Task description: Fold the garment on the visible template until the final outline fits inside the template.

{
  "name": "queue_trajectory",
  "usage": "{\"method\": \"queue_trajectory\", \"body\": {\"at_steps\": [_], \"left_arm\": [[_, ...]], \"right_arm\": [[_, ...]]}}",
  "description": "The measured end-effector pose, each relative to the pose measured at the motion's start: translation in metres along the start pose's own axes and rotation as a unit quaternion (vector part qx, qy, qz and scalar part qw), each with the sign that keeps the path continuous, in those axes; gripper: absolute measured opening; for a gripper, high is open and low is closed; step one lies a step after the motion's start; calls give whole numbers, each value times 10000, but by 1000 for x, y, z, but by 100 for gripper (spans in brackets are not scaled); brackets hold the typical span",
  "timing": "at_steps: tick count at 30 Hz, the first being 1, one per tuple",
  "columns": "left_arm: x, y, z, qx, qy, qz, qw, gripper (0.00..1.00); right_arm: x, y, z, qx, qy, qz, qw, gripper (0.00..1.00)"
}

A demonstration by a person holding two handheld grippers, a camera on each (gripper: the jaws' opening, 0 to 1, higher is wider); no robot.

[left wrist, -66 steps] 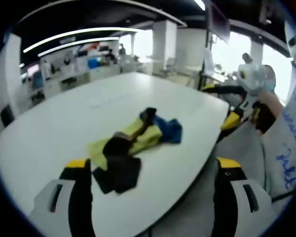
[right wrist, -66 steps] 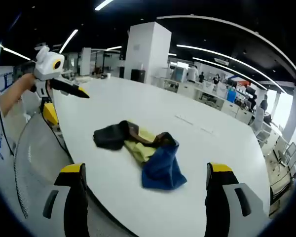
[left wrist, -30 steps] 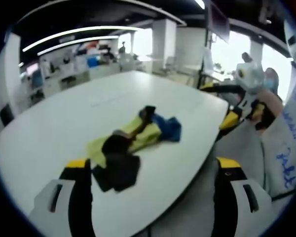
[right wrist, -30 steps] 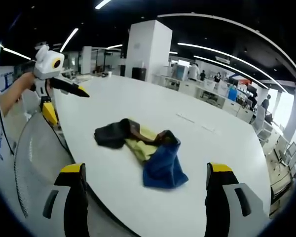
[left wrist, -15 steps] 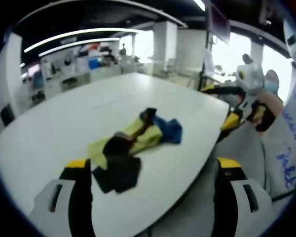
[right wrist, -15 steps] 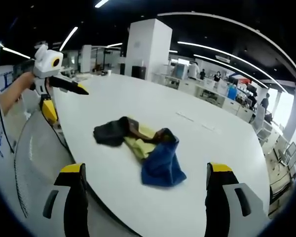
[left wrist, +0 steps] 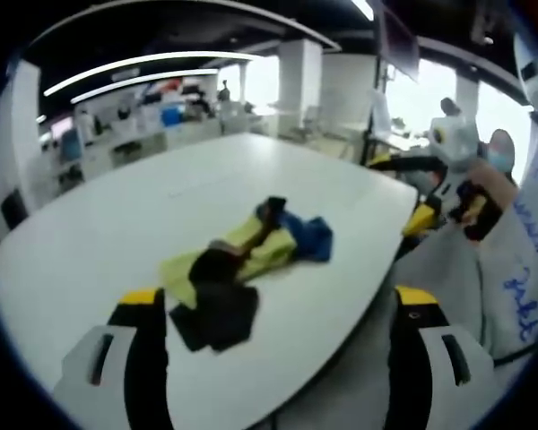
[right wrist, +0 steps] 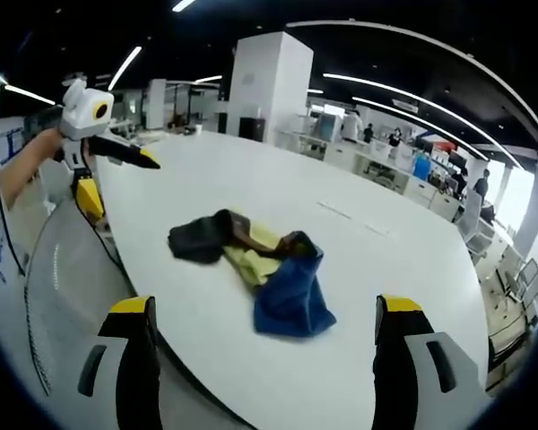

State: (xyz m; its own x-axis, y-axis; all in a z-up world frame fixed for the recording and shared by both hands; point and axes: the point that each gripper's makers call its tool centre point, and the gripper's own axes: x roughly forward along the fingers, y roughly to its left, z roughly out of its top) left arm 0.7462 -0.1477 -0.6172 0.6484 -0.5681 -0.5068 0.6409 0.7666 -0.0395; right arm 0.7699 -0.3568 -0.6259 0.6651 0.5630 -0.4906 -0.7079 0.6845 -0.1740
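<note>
Left gripper (left wrist: 273, 313): jaws wide apart, empty, lower frame, held back from the table (left wrist: 99, 224).
Right gripper (right wrist: 262, 322): likewise spread, empty.
Garment (left wrist: 242, 260): crumpled yellow, black and blue heap, centre frame, untouched.
Template: cannot make out.
Change over two seconds: none but slight camera drift; folding not yet begun.

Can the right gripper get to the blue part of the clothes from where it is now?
Probably yes. The right gripper hangs open above the table edge, and the garment lies bunched straight ahead with its blue end nearest. Nothing stands between them; the left gripper is off to the side.
</note>
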Motion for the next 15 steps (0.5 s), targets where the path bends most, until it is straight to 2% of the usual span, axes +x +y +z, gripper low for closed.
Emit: {"method": "queue_trajectory", "body": {"at_steps": [15], "left_arm": [[1, 1, -3, -24, 51, -13, 10000, 100]], "right_arm": [[1, 3, -1, 38, 1, 37, 10000, 100]]}}
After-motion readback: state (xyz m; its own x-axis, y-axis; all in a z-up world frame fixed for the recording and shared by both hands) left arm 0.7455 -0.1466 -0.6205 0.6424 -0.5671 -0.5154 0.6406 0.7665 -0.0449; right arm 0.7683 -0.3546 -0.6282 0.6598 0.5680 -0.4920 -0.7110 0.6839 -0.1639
